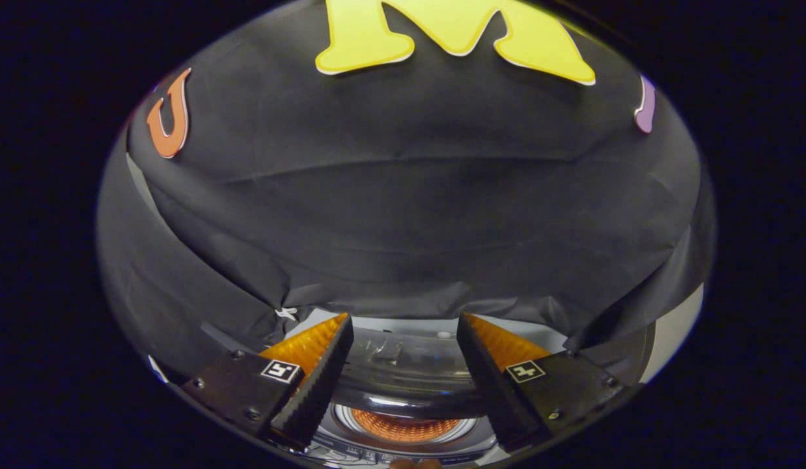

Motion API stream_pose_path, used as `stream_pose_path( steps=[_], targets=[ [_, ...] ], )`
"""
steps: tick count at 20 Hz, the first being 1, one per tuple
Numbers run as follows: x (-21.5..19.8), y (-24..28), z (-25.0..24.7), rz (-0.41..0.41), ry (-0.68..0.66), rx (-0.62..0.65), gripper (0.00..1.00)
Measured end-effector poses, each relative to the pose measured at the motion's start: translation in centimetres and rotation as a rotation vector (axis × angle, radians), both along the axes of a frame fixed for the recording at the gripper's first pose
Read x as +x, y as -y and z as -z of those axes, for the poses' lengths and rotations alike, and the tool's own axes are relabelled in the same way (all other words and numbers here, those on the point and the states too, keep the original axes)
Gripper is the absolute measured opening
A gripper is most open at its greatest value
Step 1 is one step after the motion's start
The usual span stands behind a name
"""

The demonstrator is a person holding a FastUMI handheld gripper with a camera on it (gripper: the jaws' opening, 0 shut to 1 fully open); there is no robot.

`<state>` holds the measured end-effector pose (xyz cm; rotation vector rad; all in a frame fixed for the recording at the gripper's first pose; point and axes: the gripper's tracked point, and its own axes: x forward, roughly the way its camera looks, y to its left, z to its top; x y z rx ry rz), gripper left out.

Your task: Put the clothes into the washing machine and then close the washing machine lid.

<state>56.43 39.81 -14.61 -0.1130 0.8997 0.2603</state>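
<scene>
My gripper [404,374] is open, its two fingers spread wide apart. Between them and just ahead lies the washing machine's clear, dark-rimmed lid [403,365]; neither finger visibly presses on it. Below the lid's curved rim, close to the finger bases, a round opening [403,426] of the white washing machine [540,335] shows something orange and ribbed inside. I cannot tell whether that is clothing or a reflection. Whether the lid is fully down is also unclear from here.
The booth's black cloth wall [403,215] hangs right behind the machine and drapes over its back edge. A pale surface [676,332] shows past the right finger.
</scene>
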Motion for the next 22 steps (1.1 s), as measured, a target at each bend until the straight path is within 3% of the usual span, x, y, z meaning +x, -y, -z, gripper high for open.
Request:
stream_pose_path(
  steps=[22],
  targets=[
    [-4.4,1.1,1.4,0.016,0.023,-0.022,1.00]
  ],
)
